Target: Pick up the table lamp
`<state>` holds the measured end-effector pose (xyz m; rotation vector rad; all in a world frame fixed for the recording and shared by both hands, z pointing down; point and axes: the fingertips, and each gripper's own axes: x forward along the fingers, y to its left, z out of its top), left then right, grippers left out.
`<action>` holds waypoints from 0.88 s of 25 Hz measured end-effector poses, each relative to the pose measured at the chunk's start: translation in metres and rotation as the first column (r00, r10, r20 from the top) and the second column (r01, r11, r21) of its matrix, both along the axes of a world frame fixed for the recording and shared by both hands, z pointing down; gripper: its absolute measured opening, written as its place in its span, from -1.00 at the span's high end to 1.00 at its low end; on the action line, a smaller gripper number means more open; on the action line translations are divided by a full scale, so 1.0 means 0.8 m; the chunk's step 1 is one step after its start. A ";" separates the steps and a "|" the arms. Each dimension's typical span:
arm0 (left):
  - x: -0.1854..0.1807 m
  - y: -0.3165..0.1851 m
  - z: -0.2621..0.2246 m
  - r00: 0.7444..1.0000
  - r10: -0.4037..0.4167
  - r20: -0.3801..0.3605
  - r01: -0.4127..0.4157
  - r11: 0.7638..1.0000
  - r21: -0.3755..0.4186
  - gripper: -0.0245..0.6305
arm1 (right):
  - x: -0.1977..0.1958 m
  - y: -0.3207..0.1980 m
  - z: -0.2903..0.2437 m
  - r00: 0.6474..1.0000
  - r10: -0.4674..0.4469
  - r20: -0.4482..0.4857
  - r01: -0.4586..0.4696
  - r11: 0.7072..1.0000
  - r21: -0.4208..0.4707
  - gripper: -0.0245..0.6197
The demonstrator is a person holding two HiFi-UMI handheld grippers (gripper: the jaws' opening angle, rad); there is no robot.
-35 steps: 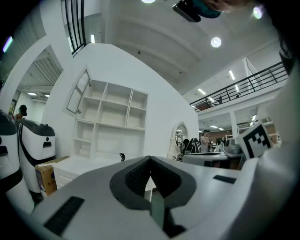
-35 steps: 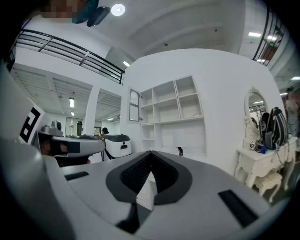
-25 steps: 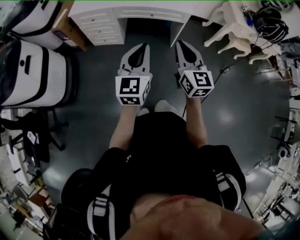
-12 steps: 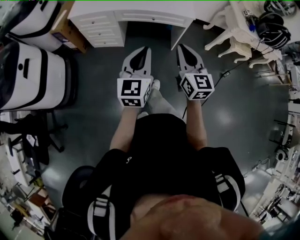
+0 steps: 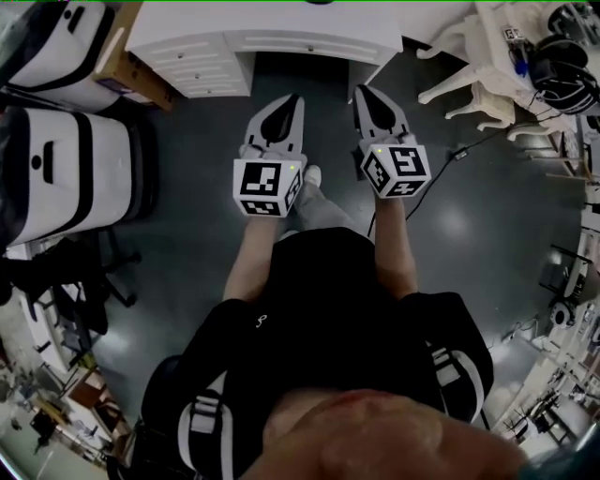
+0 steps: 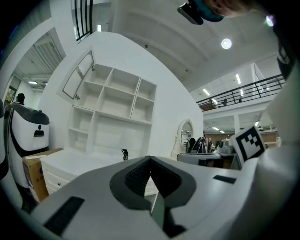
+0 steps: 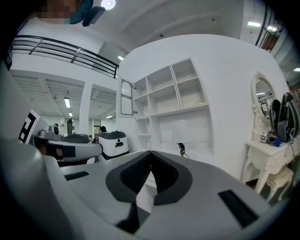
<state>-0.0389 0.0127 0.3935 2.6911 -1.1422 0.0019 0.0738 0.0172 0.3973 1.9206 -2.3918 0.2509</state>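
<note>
While left tool (image 5: 293, 98), right tool (image 5: 361, 91) closed, lamp (image 7: 181, 149) on desk (image 5: 272, 23).

The left gripper (image 6: 150, 158) and right gripper (image 7: 151, 153) have smooth, matt, pale plastic shells, with black, finely ribbed pads (image 6: 136, 178) inside. Ahead of them the desk (image 5: 281, 23) looks smooth and white-painted. Beneath them the dark floor (image 5: 469, 225) is glossy. Left of the left gripper a cardboard box (image 5: 127, 70) is matt brown.

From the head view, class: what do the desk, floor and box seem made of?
Desk: probably painted wood, matt white, panelled drawers.
Floor: hard, smooth, dark grey, perhaps sealed concrete; lights glint off it.
Box: likely cardboard, plain brown, dull.
</note>
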 end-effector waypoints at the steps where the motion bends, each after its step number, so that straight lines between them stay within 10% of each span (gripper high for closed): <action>1: 0.004 -0.009 0.005 1.000 0.000 0.005 0.000 1.000 -0.006 0.90 | 0.003 -0.008 0.003 1.000 -0.003 0.002 0.003 1.000 -0.003 0.87; 22: 0.099 -0.153 0.002 0.998 -0.001 0.055 -0.002 0.999 0.052 0.90 | 0.105 -0.137 -0.012 1.000 0.000 0.021 -0.001 1.000 0.029 0.87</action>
